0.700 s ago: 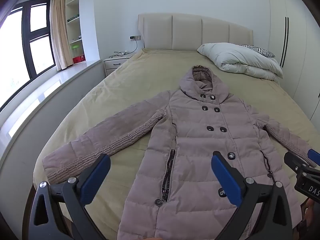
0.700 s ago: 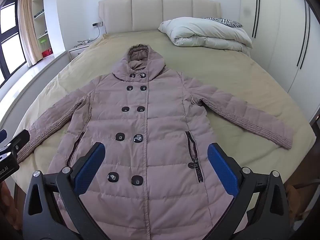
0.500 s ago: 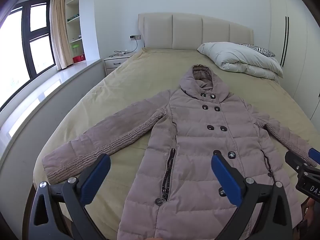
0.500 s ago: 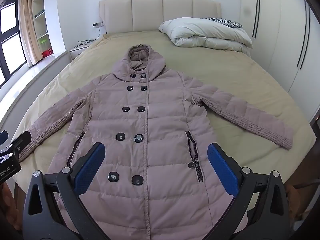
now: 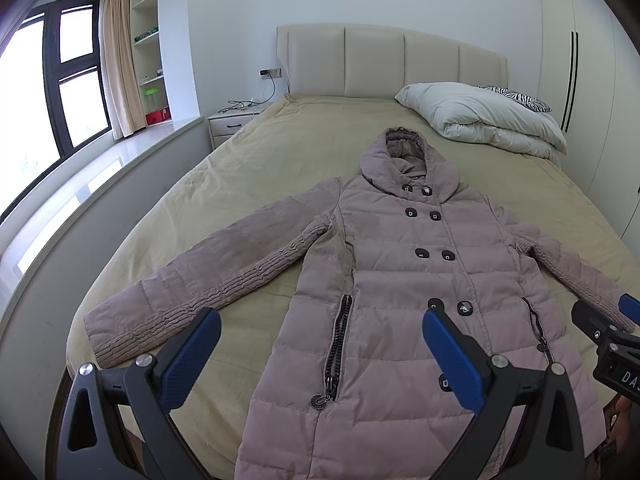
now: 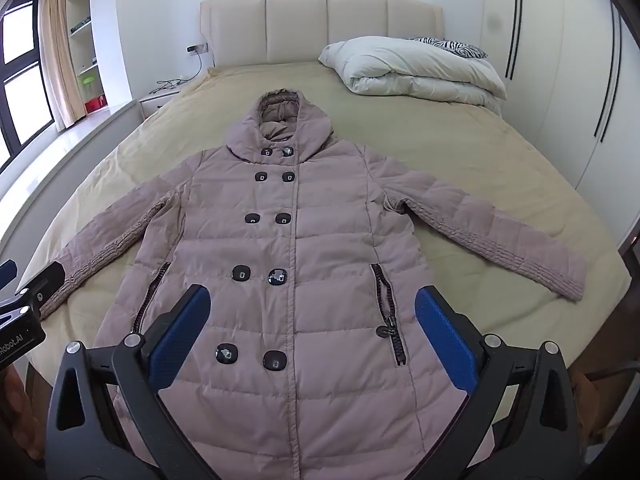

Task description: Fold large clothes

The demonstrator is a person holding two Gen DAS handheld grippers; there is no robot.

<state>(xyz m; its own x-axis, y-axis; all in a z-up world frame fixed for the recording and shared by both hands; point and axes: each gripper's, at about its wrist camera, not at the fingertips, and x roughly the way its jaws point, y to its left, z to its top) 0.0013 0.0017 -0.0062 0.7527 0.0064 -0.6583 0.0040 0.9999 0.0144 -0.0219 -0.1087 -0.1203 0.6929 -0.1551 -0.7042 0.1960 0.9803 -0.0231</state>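
Here, item one: a mauve hooded down coat (image 5: 400, 280), double-breasted with dark buttons, lying face up and flat on a bed (image 5: 280, 160) with a beige sheet, hood toward the padded headboard (image 5: 392, 64), both sleeves spread out to the sides, hem at the foot of the bed.

Item two: the left gripper (image 5: 320, 356), blue-padded, jaws spread as wide as they go, nothing between them and nothing touched. It hangs above the foot of the bed, tilted downward; seen through its jaws are the coat's lower left panel and a zipped pocket (image 5: 336, 344).

Item three: the right gripper (image 6: 312, 328), likewise blue-padded and fully spread, holding nothing. It hovers over the coat's lower front, with the bottom pair of buttons (image 6: 250, 356) framed between its fingers.

Left-wrist view only: a large dark-framed window (image 5: 52, 92), a curtain (image 5: 118, 60), open shelves (image 5: 150, 52), a white bedside table (image 5: 230, 122) with cables on it, and the whole of the coat's left sleeve (image 5: 208, 284) down to the cuff. The right gripper's tip appears at that view's right edge, over the far sleeve.

Right-wrist view only: the coat's right sleeve (image 6: 492, 236) shown complete to its cuff, wardrobe doors (image 6: 560, 80) with dark handles, and a corner of the left gripper at the left edge.

Both views: a folded white duvet (image 6: 416, 68) beside the headboard, with a zebra-print pillow (image 6: 448, 46) behind it, well apart from the coat.
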